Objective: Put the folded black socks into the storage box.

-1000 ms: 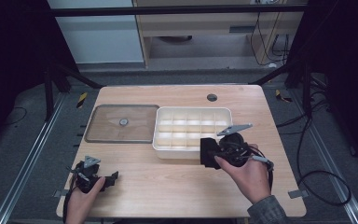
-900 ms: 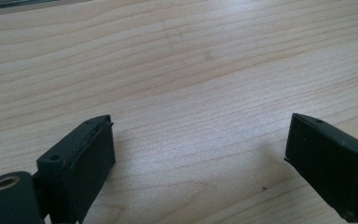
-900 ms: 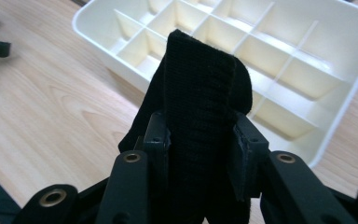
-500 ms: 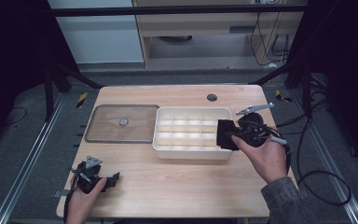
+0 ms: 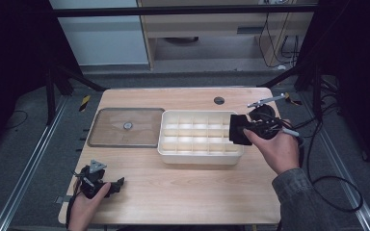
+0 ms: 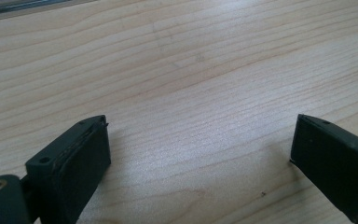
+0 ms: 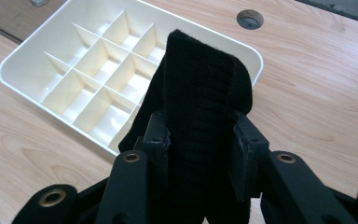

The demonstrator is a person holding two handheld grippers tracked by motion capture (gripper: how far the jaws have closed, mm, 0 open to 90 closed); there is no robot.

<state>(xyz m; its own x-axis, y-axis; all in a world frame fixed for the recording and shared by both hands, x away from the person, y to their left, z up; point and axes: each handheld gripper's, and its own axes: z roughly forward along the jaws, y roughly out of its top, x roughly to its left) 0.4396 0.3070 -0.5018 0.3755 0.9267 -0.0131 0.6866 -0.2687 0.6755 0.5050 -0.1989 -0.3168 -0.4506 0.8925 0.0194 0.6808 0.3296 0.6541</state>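
A folded black cloth [image 7: 200, 107] is pinched between the jaws of the right gripper [image 7: 203, 140], both pads pressed flat against its sides so that the fabric stands up out of the grip. In the high view the cloth [image 5: 238, 129] hangs above the right end of a cream compartment tray [image 5: 200, 156], held clear of the dividers, with the person's right hand [image 5: 277, 149] wrapped around the tool and its cable trailing off the table's right side. The tray, partitioned into small square cells, sits on a pale wooden table [image 5: 188, 192]. Just beside the tray's left end lies a flat transparent lid [image 5: 125, 127] with a small round knob at its centre. A round cable grommet [image 5: 218, 100] is set into the tabletop beyond the tray, near the far edge.

At the near left corner of the table, well apart from the tray, the left hand [image 5: 84, 207] holds the left gripper [image 5: 113, 185] low over the wood. Seen from the left gripper view, its jaws stand wide apart with bare tabletop between them.
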